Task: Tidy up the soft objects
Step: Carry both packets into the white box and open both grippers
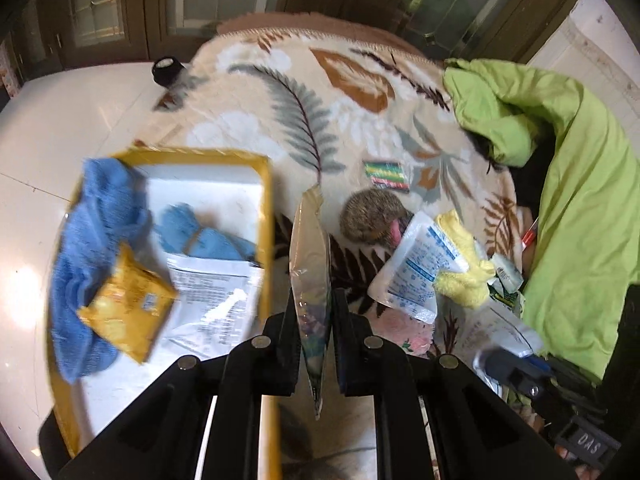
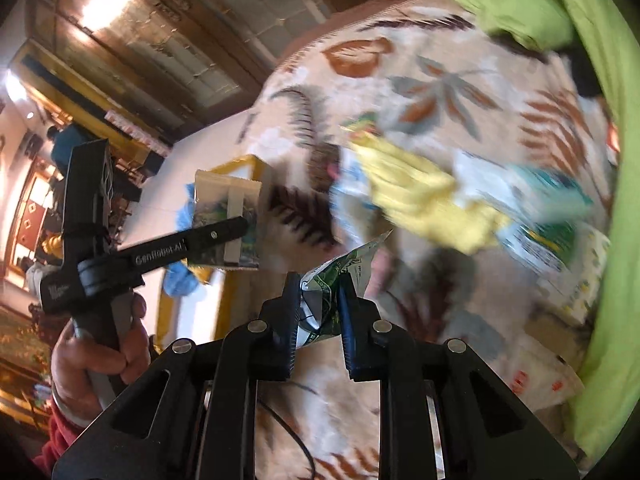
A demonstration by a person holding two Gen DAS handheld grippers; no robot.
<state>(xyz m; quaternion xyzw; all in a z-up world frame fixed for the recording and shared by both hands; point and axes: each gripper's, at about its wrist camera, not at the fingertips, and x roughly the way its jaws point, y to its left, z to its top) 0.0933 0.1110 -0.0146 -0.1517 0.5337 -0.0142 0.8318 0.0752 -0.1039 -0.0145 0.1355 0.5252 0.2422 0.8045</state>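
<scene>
My left gripper is shut on a thin shiny foil packet, held edge-on above the leaf-patterned blanket. In the right wrist view a hand holds that gripper, the packet flat in its jaws. My right gripper is shut on a crumpled green-and-white wrapper. A yellow-rimmed tray on the left holds blue cloths, a yellow packet and a white packet. A brown plush toy, a white-and-blue pouch and a yellow cloth lie on the blanket.
A large lime-green cloth is heaped along the right side. A small rainbow-striped item lies mid-blanket, and a black round object sits at its far left edge. More packets lie blurred near the green cloth. White floor surrounds the tray.
</scene>
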